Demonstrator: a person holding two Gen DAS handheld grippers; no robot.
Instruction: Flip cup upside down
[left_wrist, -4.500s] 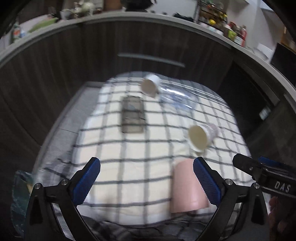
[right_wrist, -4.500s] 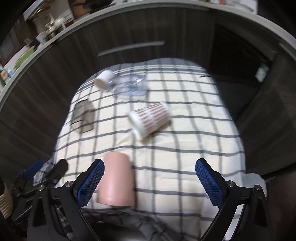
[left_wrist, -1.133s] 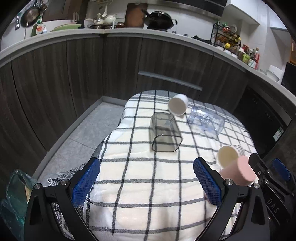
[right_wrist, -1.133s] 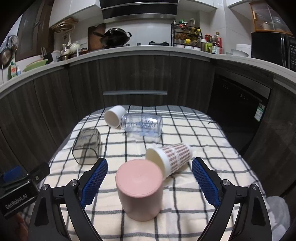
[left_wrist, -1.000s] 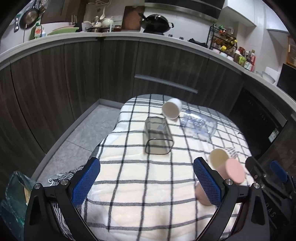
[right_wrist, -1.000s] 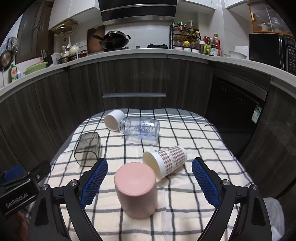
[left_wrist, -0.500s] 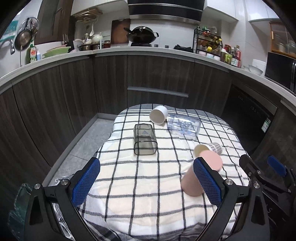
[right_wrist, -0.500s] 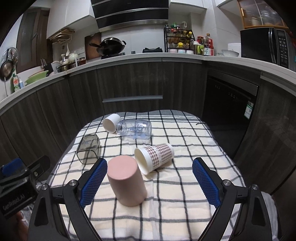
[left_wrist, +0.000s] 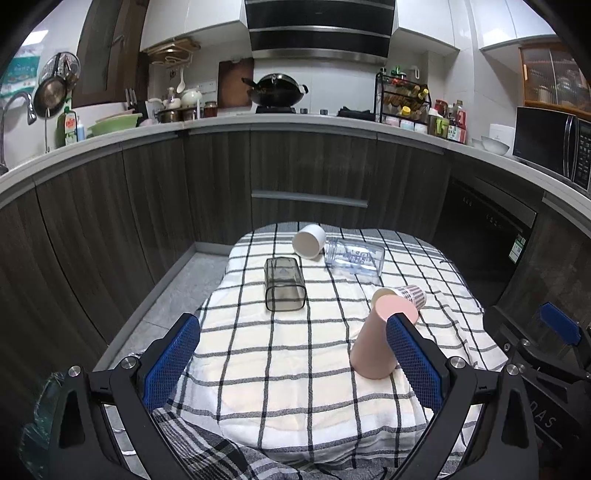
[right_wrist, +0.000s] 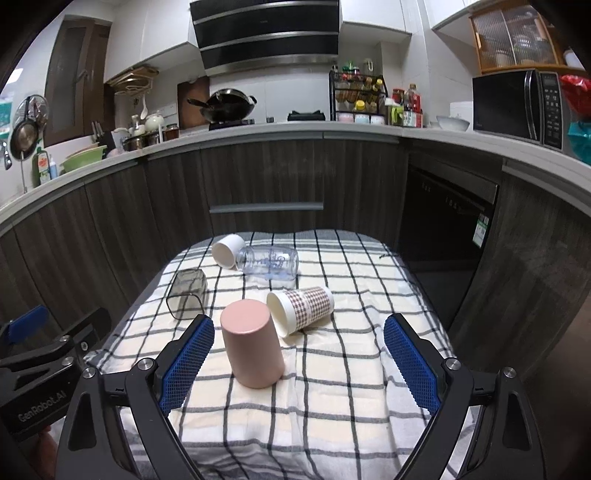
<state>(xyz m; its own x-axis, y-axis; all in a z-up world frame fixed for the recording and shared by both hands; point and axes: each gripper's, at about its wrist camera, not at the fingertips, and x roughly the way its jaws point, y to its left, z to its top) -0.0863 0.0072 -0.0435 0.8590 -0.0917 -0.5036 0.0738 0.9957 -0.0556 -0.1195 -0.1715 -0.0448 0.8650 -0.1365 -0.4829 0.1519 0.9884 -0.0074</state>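
Note:
A pink cup (right_wrist: 252, 347) stands upside down on the checked cloth, its flat base up; it also shows in the left wrist view (left_wrist: 376, 339), partly behind my left gripper's right finger. My left gripper (left_wrist: 293, 363) is open and empty, pulled back above the table's near edge. My right gripper (right_wrist: 297, 363) is open and empty too, with the pink cup just ahead of its left finger. Neither gripper touches the cup.
On the checked cloth (right_wrist: 332, 387) lie a patterned paper cup (right_wrist: 301, 308), a smoky square container (right_wrist: 186, 293), a clear jar (right_wrist: 267, 264) and a white cup (right_wrist: 227, 249), all on their sides. Dark cabinets (right_wrist: 266, 184) surround the table. The other gripper's body (right_wrist: 44, 369) shows at left.
Both grippers have pulled back and up from the table. The pink cup lay on its side at first and stands upside down now, free of the grippers.

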